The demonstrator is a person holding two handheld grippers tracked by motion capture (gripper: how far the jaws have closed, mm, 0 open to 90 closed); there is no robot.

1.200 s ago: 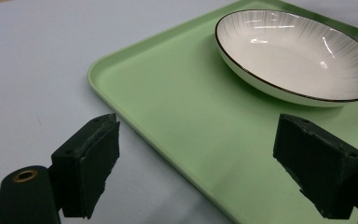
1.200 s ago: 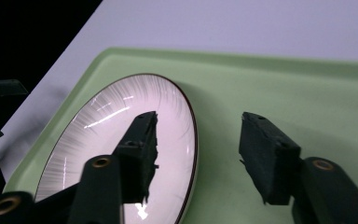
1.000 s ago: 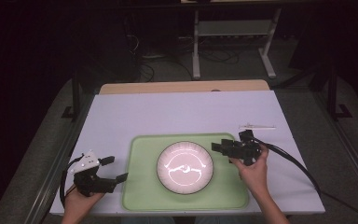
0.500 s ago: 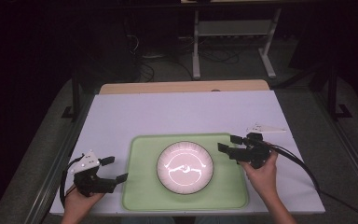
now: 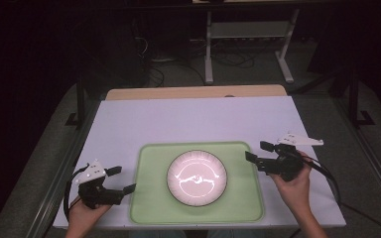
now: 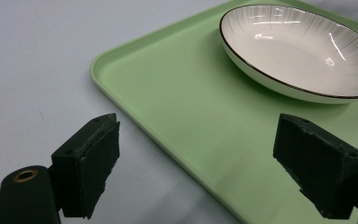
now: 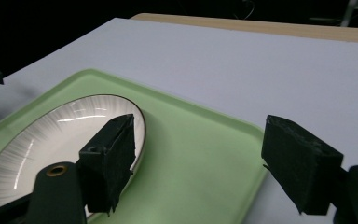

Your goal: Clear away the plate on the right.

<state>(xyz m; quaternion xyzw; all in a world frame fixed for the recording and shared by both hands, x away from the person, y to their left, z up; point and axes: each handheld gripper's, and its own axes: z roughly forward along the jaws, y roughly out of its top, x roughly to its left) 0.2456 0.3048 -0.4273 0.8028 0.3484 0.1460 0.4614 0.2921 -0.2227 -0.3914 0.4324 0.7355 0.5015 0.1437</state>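
1. A white bowl [image 5: 197,178] with a thin dark rim is sitting at the middle of a pale green tray [image 5: 149,208], and the tray is lying on the near half of the white desk [image 5: 198,119].
2. The left gripper [image 5: 117,180] is hanging just off the tray's 9 o'clock edge, held in the person's left hand [image 5: 82,210] at the desk's near left corner.
3. Its fingers [image 6: 89,170] are standing spread wide and released, gripping nothing; in the left gripper view one finger is sitting over the bare desk and the other over the tray's surface, with the tray's corner rim running between them.
4. The right gripper [image 5: 257,153] is hovering at the tray's 3 o'clock edge, held by the right hand [image 5: 292,183], its cable trailing off toward 4 o'clock.
5. Its fingers [image 7: 109,161] are likewise standing released and holding nothing; in the right gripper view one finger is overlapping the bowl's rim in the picture, while the other is showing over the desk just past the tray's edge.
6. The bowl is appearing empty, with light streaking across its ribbed inside.
7. Neither gripper is touching the bowl.
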